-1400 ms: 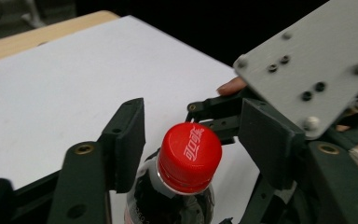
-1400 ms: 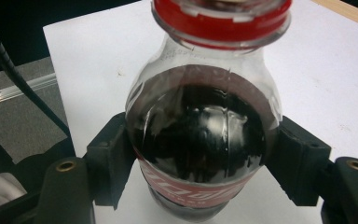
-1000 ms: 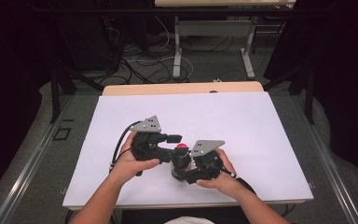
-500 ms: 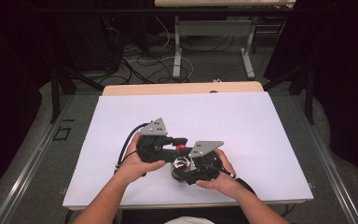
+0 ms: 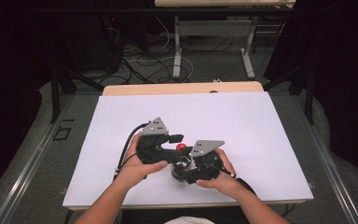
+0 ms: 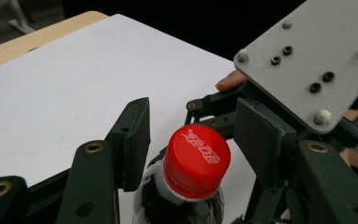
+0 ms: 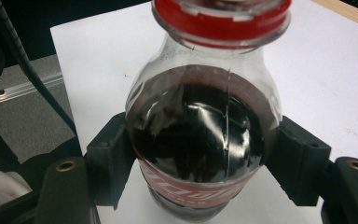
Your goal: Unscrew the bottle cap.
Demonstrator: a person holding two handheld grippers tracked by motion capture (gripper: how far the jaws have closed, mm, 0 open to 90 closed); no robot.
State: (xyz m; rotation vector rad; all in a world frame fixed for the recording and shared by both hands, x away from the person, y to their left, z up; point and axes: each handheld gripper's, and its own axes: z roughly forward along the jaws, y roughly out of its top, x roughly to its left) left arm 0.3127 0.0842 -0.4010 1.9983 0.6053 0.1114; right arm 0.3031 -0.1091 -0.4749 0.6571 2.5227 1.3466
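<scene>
White table (image 5: pixel 261 121): work is staged near its front edge, between the 2 hands. Cola bottle (image 7: pixel 200 135) is held there with its long axis running from the right gripper (image 7: pixel 200 163) up to the red cap (image 6: pixel 196 161). Right gripper is clamped on the bottle body, 1 pad on each side. Left gripper (image 6: pixel 191 140) is the nearer one to the cap: cap sits between its 2 jaws, which have just been opening; a gap is seen on each side, so no grip there now. Judged step: cap twist, mid re-grip. Next closure must be centred on the cap, square to the bottle axis.
</scene>
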